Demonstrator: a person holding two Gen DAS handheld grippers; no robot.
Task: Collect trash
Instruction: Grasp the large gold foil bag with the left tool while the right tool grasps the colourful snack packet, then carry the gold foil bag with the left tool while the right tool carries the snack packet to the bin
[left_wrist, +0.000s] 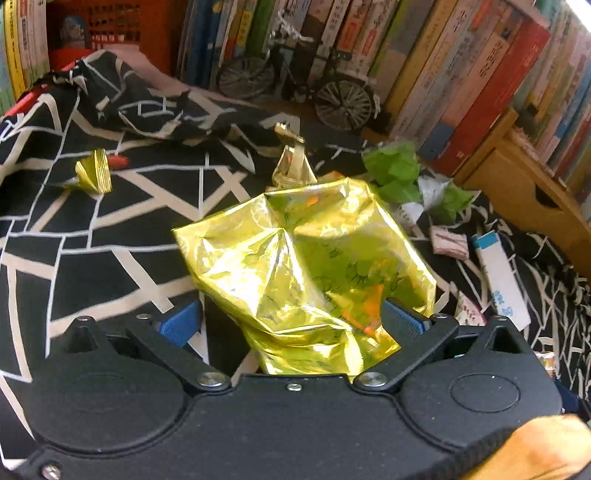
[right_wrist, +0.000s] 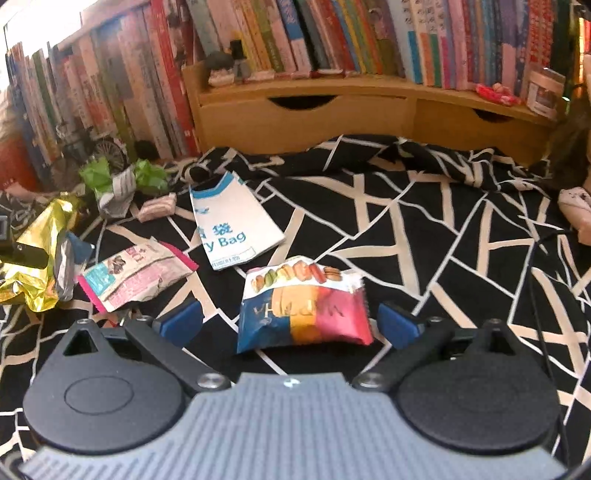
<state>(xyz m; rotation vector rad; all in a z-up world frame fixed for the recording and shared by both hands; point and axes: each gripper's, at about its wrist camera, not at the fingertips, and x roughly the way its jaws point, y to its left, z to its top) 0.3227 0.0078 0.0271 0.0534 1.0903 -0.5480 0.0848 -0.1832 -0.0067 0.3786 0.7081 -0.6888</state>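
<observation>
A crumpled gold foil bag (left_wrist: 295, 266) lies on the black cloth with white lines (left_wrist: 110, 258). My left gripper (left_wrist: 291, 323) stands open around it, blue pads (left_wrist: 181, 325) wide on either side. In the right wrist view the same gold foil bag (right_wrist: 33, 258) shows at the far left. My right gripper (right_wrist: 291, 317) is open, and a colourful macaron snack packet (right_wrist: 303, 306) lies flat between its fingers. More trash lies about: a pink torn wrapper (right_wrist: 136, 273), a white and blue paper bag (right_wrist: 229, 221), green crumpled paper (left_wrist: 395, 173) and small gold folded pieces (left_wrist: 94, 175).
Rows of books (right_wrist: 332, 33) line the back and the left. A wooden shelf with drawers (right_wrist: 369, 114) stands behind the cloth. A model bicycle (left_wrist: 295, 85) stands by the books. A small pink packet (left_wrist: 448, 242) lies near the green paper. A thin dark cable (right_wrist: 535, 266) runs down the right.
</observation>
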